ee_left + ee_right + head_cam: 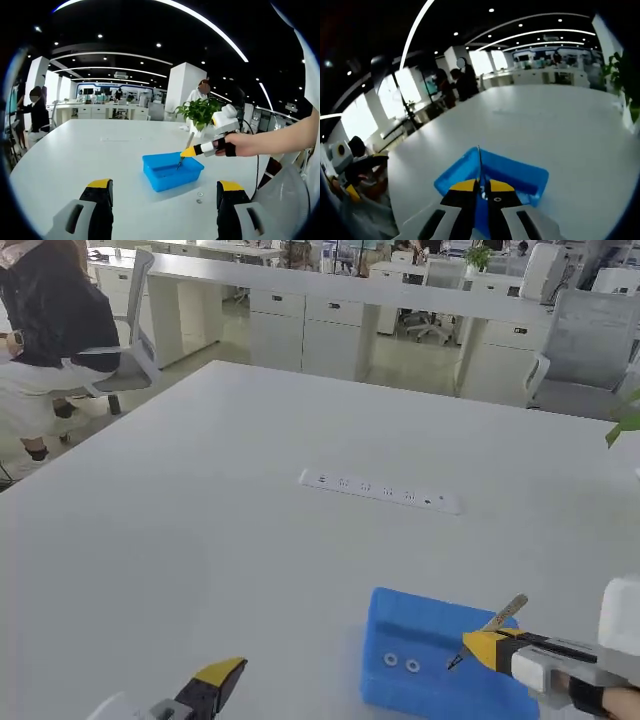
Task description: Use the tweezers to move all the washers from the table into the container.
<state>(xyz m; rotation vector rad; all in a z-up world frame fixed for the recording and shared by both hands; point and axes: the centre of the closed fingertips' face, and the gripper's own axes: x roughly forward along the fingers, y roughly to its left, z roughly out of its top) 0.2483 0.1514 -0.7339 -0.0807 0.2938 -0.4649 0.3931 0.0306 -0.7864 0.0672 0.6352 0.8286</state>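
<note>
The right gripper [470,650] has its jaws pressed together on the tweezers [508,612], which slant tip-down w/ the point inside the rim of the blue container [420,620]. Can't tell if the tip carries anything. 2 stowed washers [390,661] lie flat on the container floor, just left of the tip in the head view. In the left gripper view, 2 loose washers [200,194] sit close together on the table [75,150], just outside the container's near wall. They lie btwn that wall and the left gripper [165,186], whose jaws stand wide apart w/ nothing held. The next pick prob. needs the tip lifted clear of that wall, carried over toward the left gripper's side, then lowered steeply onto 1 washer. The left gripper sits nearer, but the right has the tool, so the reach is its job.
</note>
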